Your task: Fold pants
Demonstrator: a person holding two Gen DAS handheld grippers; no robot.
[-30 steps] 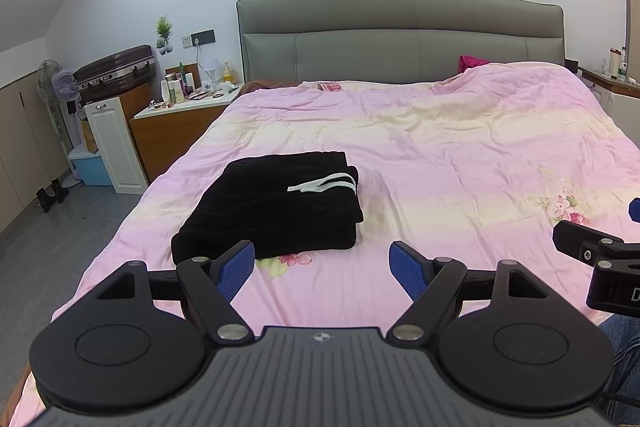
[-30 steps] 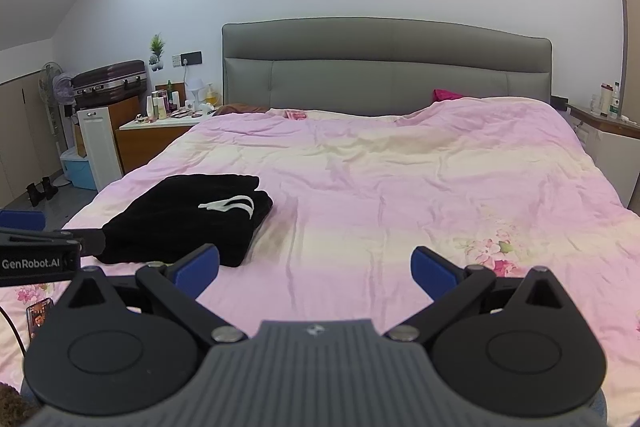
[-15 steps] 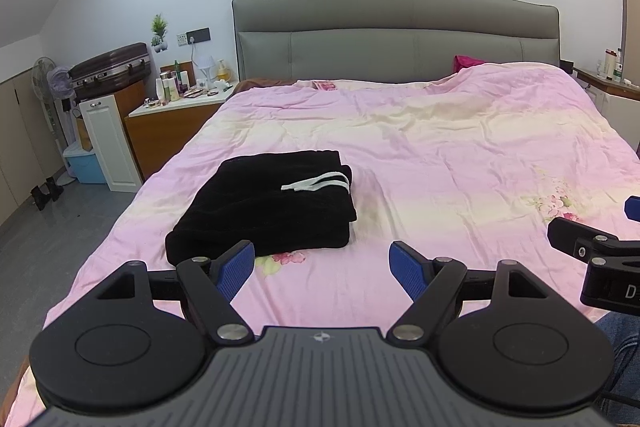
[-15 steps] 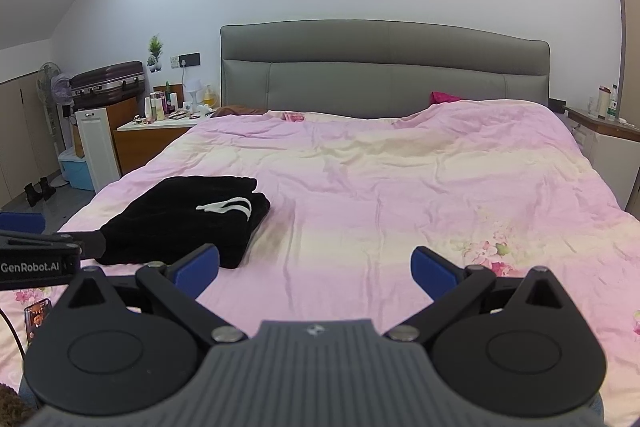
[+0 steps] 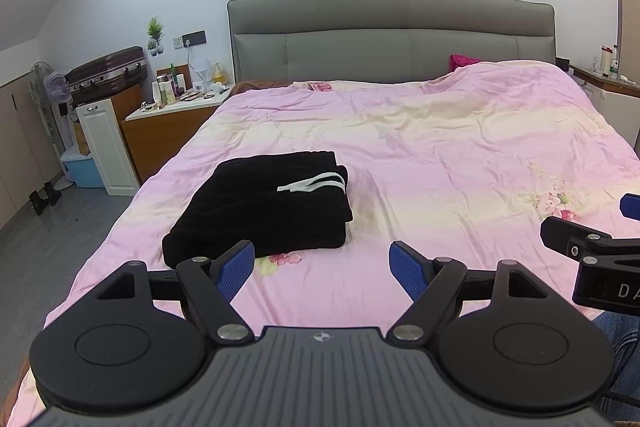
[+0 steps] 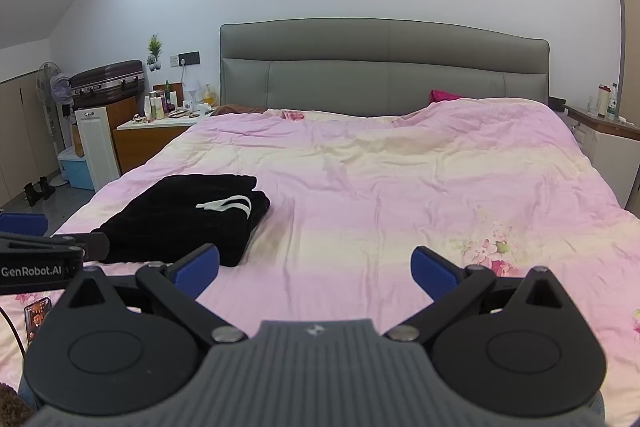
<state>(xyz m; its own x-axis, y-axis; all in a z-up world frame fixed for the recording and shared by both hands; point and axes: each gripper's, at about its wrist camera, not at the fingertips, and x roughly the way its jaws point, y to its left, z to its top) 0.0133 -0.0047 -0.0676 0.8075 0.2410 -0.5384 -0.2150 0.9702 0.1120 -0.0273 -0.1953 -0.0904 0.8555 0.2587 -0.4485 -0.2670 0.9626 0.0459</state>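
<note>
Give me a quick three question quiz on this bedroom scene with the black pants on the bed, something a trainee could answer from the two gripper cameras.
1. True or false: the left gripper is clamped on the black pants.
2. What state are the pants in: A spread flat, B folded into a stack, C hanging off the bed?
3. What white item lies on top of the pants?

Key:
1. False; both it and the right gripper are open and empty.
2. B, resting on the pink quilt.
3. The drawstring.
</note>
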